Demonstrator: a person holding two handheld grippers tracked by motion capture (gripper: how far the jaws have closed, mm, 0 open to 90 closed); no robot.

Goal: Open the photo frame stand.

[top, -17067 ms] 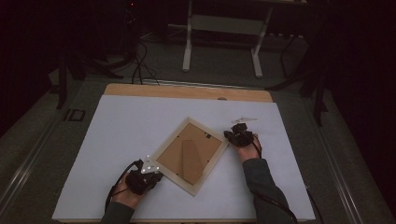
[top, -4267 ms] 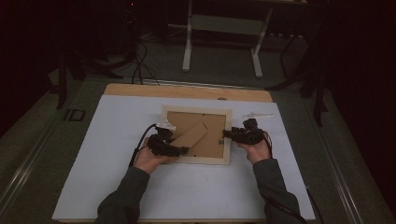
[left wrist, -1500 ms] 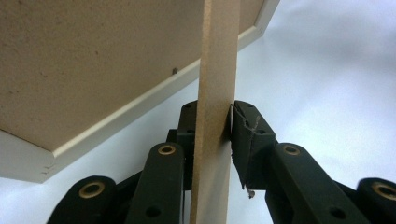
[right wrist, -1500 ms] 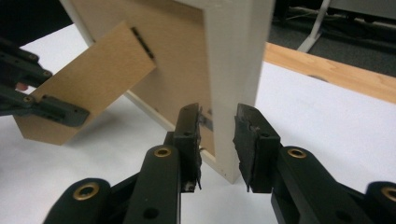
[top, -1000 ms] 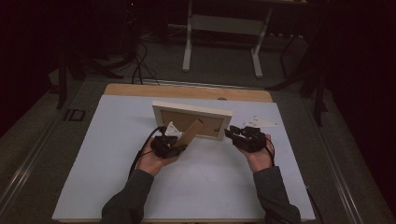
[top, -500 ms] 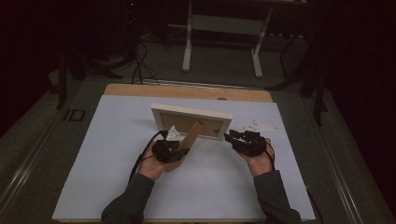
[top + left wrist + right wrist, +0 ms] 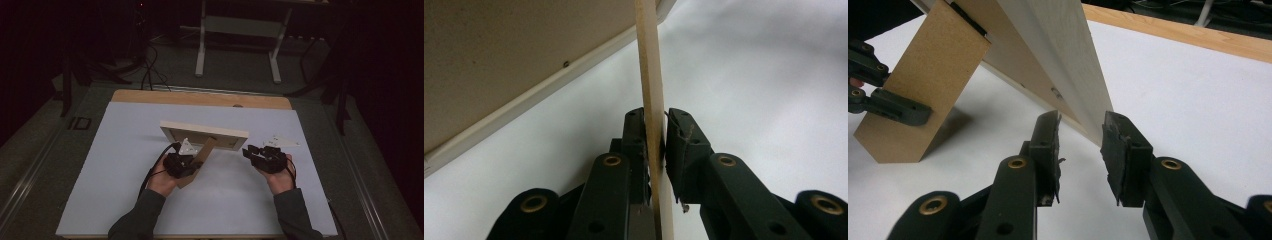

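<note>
pale wood and brown fibreboard: high view shows a picture frame [image 7: 205, 134] standing on its long edge near the middle of the white table [image 7: 100, 175], back face toward the person, with its fold-out stand [image 7: 199, 161] angled down to the table on the near side. left gripper [image 7: 181, 165] sits at the foot of the stand; right gripper [image 7: 263, 156] waits just off the frame's right end, apart from it as far as this view tells.

left gripper view: both black jaws pressed flat on the thin edge-on board of the stand [image 7: 651, 120], no gap either side, so it is clamped. frame back [image 7: 499, 60] leans away upper left, over the table.

right gripper view: jaws stand moderately apart, empty, astride the frame's near lower corner [image 7: 1083, 95] but not touching it, by the look of it. the stand [image 7: 923, 90] shows at left with the other gripper's jaws pinched on it.

risks, as judged:
- frame rests on its bottom edge plus the stand; if the left gripper lets go with the stand foot not flat on the table, the frame may tip backward or fall face down.
- pulling the stand too wide could strain the hinge at its top.
- smooth table: stand foot could skate out, frame slides flat.
- right jaws closing off-centre could nudge the corner and twist the frame round.
</note>
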